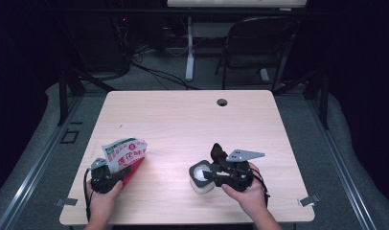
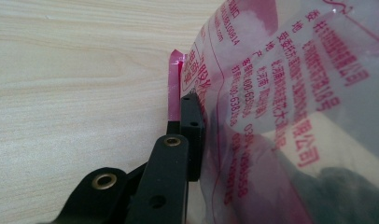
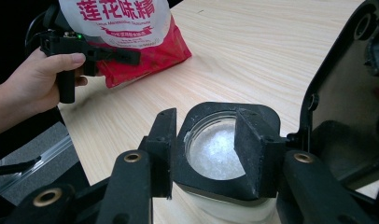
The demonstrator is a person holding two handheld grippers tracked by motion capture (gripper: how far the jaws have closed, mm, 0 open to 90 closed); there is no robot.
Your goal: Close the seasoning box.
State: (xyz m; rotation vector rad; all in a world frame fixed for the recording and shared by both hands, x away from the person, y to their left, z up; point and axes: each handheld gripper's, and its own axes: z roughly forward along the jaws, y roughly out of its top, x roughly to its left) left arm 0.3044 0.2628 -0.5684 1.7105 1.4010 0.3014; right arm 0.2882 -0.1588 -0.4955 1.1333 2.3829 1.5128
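**Seasoning bag pinched, jar braced**

The crinkly plastic bag [image 1: 125, 152], printed red and white, stands at the table's [image 1: 192, 120] near left, pinched in the left gripper [image 1: 117, 175]. The right gripper [image 3: 204, 149] clamps the open, black-rimmed jar [image 3: 215, 145] of white crystals. The slick film could slip or sag, spilling crystals wide of the narrow mouth.

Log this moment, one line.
left gripper: shut on bag | right gripper: shut on jar, lid open | table
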